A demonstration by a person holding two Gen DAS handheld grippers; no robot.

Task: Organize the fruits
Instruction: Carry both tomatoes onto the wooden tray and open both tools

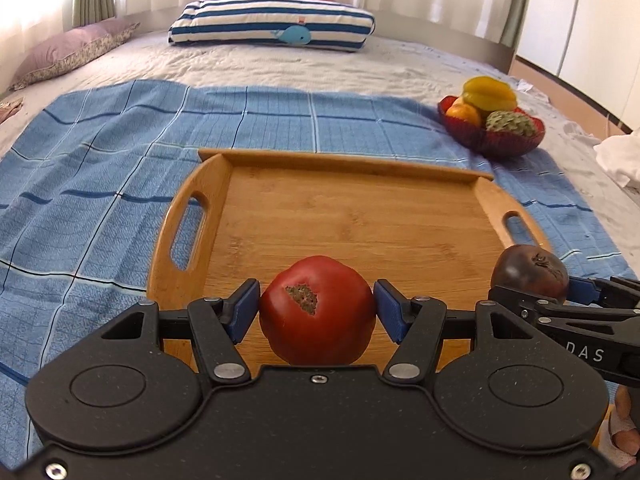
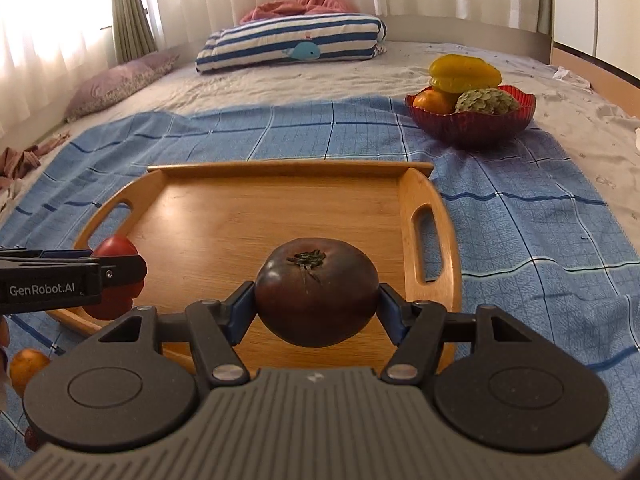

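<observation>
My left gripper is shut on a red tomato and holds it over the near edge of a bamboo tray. My right gripper is shut on a dark purple fruit and holds it over the near right part of the same tray. The purple fruit also shows at the right of the left wrist view, and the red tomato at the left of the right wrist view. The tray floor is bare.
A red glass bowl holds a starfruit, an orange and a green scaly fruit beyond the tray on the right. A small orange fruit lies on the blue cloth at near left. A striped pillow lies far back.
</observation>
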